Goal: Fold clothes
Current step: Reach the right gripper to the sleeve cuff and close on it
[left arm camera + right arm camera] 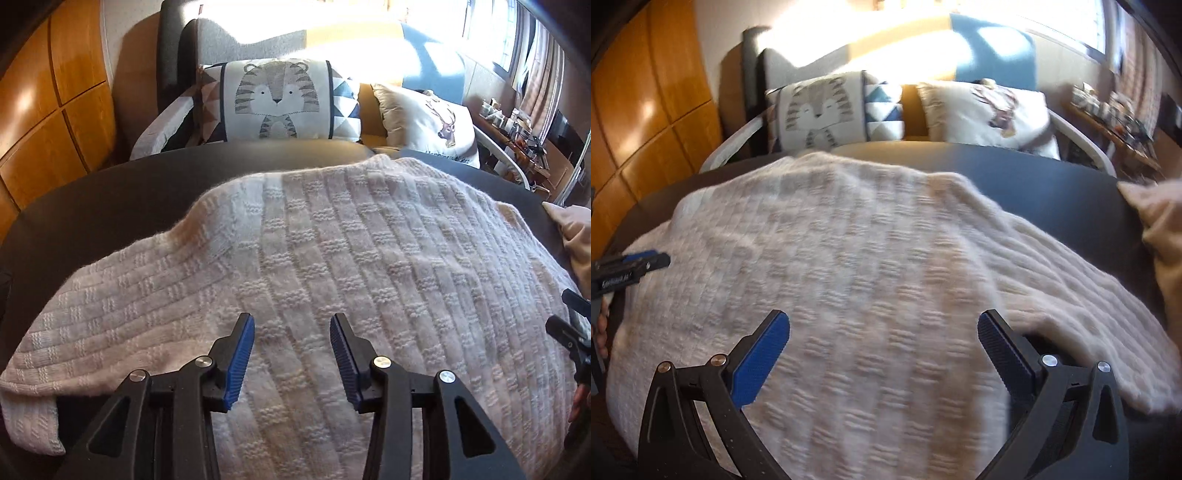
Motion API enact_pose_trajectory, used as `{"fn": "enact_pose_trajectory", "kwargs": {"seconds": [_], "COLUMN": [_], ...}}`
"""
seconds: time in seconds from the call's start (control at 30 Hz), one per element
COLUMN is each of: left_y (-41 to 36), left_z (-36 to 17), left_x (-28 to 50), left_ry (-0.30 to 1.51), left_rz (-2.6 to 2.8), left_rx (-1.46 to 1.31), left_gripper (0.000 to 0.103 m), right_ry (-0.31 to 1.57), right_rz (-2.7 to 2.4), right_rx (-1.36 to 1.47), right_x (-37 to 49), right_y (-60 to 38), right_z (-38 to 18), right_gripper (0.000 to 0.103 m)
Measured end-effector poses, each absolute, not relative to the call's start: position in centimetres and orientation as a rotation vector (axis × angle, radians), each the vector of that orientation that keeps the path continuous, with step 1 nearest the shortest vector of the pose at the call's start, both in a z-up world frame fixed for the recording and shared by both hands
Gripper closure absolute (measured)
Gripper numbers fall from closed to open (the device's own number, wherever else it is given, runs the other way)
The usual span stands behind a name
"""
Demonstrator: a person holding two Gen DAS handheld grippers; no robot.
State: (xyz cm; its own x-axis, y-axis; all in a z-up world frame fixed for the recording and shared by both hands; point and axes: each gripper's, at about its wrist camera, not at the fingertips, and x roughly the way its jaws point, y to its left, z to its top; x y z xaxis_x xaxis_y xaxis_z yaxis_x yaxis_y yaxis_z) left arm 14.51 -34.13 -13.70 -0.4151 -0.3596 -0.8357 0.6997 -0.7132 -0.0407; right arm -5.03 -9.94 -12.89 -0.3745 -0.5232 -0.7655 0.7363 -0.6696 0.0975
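A cream knitted sweater (pixel 332 240) with a raised basket pattern lies spread over a dark round table (pixel 110 192); one sleeve hangs off the near left edge. Above its near middle my left gripper (pixel 291 325) stands open, blue pads apart, nothing between them. In the right wrist view the same sweater (pixel 849 258) fills the frame, a fold running down its right side. My right gripper (pixel 882 328) hovers over it with jaws wide open and empty. The left gripper (pixel 631 266) shows at that view's left edge; the right gripper's black frame (pixel 572 332) shows at the left view's right edge.
Behind the table stands a sofa with a tiger-print cushion (pixel 277 99) and a deer-print cushion (pixel 432 122). A beige cloth (pixel 576 236) lies at the table's right edge. Wooden cabinet doors (pixel 48 92) stand at the left; a cluttered shelf (pixel 517 129) at the far right.
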Motion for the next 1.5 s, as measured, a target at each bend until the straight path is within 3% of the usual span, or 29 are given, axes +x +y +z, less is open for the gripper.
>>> {"fn": "enact_pose_trajectory", "kwargs": {"seconds": [0.4,0.77,0.87,0.97,1.07,1.27,1.5], "left_y": [-22.5,-18.2,-18.2,-17.7,-15.7,-12.6,-12.5], "left_z": [-13.7,-15.4,-14.7,-13.3,-12.2,-12.9,-18.1], "left_x": [6.0,2.5,2.1,0.1,-3.9,-13.4,-17.1], "left_ry": [0.468,0.284,0.314,0.312,0.224,0.138,0.104], "left_rz": [-2.421,-2.476,-2.476,-2.534,-2.636,-2.743,-2.64], "left_rx": [1.306,1.309,1.312,1.282,1.247,1.276,1.405], "left_gripper": [0.058,0.058,0.058,0.058,0.058,0.058,0.058], "right_ry": [-0.228,-0.299,-0.34,-0.288,-0.112,0.205,0.199], "right_rz": [-2.504,-2.558,-2.587,-2.72,-2.715,-2.59,-2.601], "right_rx": [1.271,1.273,1.253,1.163,1.101,1.274,1.243], "right_x": [-13.9,-15.9,-16.3,-16.1,-16.9,-20.2,-19.8], "right_y": [14.3,19.8,20.6,21.2,19.4,16.0,19.7], "right_z": [-11.8,-12.8,-12.2,-10.2,-8.8,-12.7,-13.6], "right_gripper": [0.0,0.0,0.0,0.0,0.0,0.0,0.0]}}
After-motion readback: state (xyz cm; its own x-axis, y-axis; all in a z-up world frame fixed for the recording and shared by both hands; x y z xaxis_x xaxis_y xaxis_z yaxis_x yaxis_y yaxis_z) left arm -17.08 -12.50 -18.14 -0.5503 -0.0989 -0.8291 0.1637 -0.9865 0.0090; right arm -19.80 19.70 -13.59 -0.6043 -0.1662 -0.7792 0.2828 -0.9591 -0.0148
